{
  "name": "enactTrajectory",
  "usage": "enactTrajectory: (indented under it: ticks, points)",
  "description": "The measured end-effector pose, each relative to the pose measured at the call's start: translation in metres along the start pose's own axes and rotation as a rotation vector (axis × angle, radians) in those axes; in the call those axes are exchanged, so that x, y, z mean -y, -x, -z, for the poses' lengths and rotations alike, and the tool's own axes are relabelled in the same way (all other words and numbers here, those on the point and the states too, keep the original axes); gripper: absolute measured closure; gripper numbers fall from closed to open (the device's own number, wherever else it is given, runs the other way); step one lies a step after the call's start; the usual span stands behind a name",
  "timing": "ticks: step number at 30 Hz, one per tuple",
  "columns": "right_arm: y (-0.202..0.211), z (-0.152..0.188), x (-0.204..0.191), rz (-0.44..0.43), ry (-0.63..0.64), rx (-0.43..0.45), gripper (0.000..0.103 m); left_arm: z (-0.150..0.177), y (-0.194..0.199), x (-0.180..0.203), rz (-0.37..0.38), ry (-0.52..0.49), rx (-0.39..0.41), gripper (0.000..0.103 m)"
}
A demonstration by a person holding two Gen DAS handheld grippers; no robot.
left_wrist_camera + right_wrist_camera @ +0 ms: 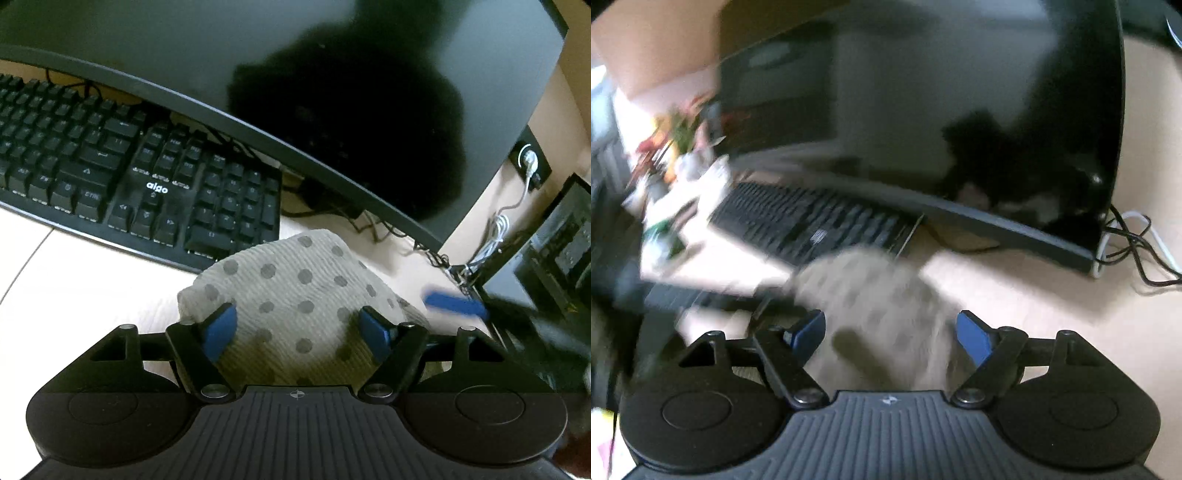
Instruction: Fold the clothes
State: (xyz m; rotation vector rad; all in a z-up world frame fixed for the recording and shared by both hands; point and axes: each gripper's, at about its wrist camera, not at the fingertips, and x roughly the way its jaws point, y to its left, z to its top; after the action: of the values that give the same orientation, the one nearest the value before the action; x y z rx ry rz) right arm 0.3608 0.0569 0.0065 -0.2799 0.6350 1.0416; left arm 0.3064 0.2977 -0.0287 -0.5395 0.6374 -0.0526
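Grey dotted cloth lies bundled on the bench, soft and light; both tongs, left tongs and right tongs, gape empty, so pinch a far edge

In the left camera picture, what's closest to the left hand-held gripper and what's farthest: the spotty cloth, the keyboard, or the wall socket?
From the left hand-held gripper:
1. Spotty cloth, right between its open fingers.
2. Keyboard, behind the cloth, to the left.
3. Wall socket, far back on the right, past the monitor's edge.
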Motion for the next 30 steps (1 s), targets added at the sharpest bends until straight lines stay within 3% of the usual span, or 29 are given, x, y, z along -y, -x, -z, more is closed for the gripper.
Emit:
enactTrajectory:
  ticks: [3, 5, 7, 12, 15, 20, 24, 27, 30]
  points:
    - [-0.011, 0.026, -0.022, 0.038, 0.126, -0.096, 0.023, 0.000, 0.002, 0.002, -0.010, 0.007, 0.001, 0.025]
    - [-0.020, 0.031, -0.024, 0.063, 0.161, -0.108, 0.018, 0.000, 0.003, 0.002, -0.022, 0.014, 0.005, 0.025]
    - [-0.025, 0.030, -0.017, 0.064, 0.153, -0.109, 0.007, 0.001, 0.003, 0.005, -0.042, 0.012, 0.011, 0.025]
    - [-0.012, 0.025, -0.005, 0.006, 0.061, -0.092, 0.008, 0.013, 0.026, 0.024, -0.137, 0.039, 0.073, 0.021]
    - [0.019, 0.026, 0.000, -0.030, 0.006, -0.041, 0.000, 0.031, 0.058, 0.056, -0.218, 0.033, 0.129, 0.013]
    - [0.090, 0.042, 0.007, -0.056, -0.016, 0.064, 0.000, 0.084, 0.110, 0.139, -0.383, -0.007, 0.208, 0.001]
    - [0.129, 0.065, 0.014, -0.057, -0.087, 0.084, 0.000, 0.145, 0.136, 0.204, -0.585, 0.044, 0.328, 0.000]
    - [0.143, 0.090, 0.018, -0.067, -0.109, 0.090, 0.000, 0.195, 0.141, 0.240, -0.678, 0.054, 0.393, 0.000]
    - [0.157, 0.114, 0.018, -0.074, -0.087, 0.078, 0.000, 0.224, 0.139, 0.256, -0.742, 0.027, 0.358, 0.000]
